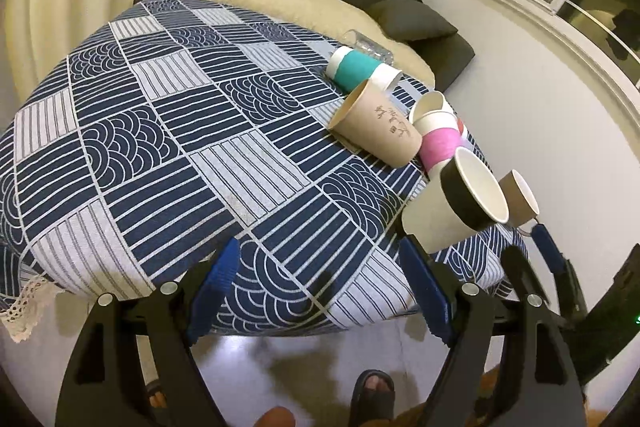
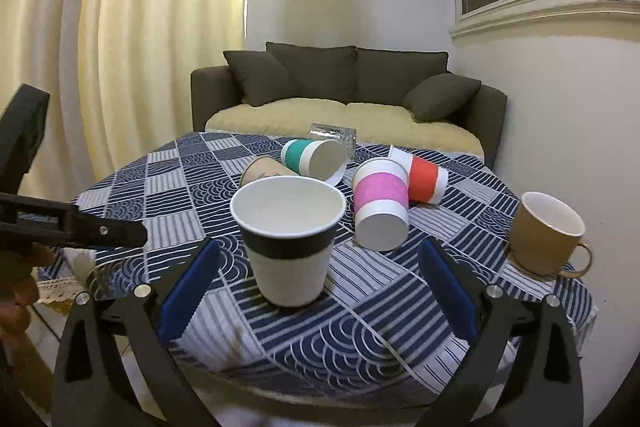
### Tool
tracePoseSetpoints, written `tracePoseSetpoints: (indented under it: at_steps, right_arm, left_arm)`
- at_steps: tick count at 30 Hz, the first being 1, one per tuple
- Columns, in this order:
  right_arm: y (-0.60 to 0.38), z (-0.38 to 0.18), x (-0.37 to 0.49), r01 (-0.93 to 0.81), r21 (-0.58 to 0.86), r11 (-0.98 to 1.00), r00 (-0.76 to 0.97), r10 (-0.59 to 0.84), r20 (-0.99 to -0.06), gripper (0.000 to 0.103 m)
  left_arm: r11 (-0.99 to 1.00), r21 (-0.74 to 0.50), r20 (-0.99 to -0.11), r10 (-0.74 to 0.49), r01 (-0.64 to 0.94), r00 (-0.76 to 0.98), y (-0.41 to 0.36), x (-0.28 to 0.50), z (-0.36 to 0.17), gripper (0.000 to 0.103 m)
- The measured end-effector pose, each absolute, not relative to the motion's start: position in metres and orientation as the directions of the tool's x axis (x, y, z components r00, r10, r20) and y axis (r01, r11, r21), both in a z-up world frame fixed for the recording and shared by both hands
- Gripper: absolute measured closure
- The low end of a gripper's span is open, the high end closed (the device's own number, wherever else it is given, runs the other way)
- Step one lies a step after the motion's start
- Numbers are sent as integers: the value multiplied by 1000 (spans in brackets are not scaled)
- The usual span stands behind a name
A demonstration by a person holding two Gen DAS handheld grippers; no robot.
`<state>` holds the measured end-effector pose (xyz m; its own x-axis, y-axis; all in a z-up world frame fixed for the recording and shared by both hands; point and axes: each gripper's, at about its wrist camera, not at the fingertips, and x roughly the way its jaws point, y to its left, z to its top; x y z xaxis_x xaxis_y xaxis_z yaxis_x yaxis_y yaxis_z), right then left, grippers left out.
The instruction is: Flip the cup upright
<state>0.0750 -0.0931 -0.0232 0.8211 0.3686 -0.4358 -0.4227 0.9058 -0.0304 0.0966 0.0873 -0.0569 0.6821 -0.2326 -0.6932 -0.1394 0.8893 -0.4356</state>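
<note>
A white paper cup with a black band [image 2: 289, 241] stands upright on the blue patterned tablecloth [image 2: 360, 327], between the spread blue pads of my right gripper [image 2: 316, 291], which is open and not touching it. The same cup shows in the left wrist view [image 1: 460, 203]. My left gripper [image 1: 328, 287] is open and empty over the table's near edge, left of the cup. Behind lie a beige printed cup [image 2: 264, 171], a teal-banded cup [image 2: 314, 157], a pink-banded cup [image 2: 380, 209] and a red-banded cup [image 2: 424, 179], all on their sides.
A brown mug [image 2: 546, 233] stands upright at the table's right edge. A clear glass [image 2: 334, 133] lies at the far edge. A dark sofa [image 2: 348, 87] stands behind the table. My left gripper's body [image 2: 72, 227] reaches in from the left.
</note>
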Motion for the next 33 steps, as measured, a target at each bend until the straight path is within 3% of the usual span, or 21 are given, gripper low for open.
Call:
tracePoseSetpoints:
  at_steps: [4,6,7,22,33]
  right_arm:
    - [-113,-7,59,-431,-7,902,815,386,-433,5]
    - [-121,1,55,-434,4,901,814,394,-427,5]
    - [-126,6,53,-435,9,900,813,397,-427,5]
    - [-175,44,14,-502,31,864,783,469,-407,5]
    - [-181,50,1,-592,39,805,711,545,-445,5]
  left_arm:
    - [900,-420,-670,-223,-114,708,80,85,-46,23]
    - [911,-402,-665,-218,-95,714,74,83,-43,11]
    - [915,-394,-660,-218,-85,719,71,81,-41,10]
    - [964,-256,-585,-207,63,784,15,20,-12,7]
    - [973,-214,-552,-193,86,811,3,-21,11,7]
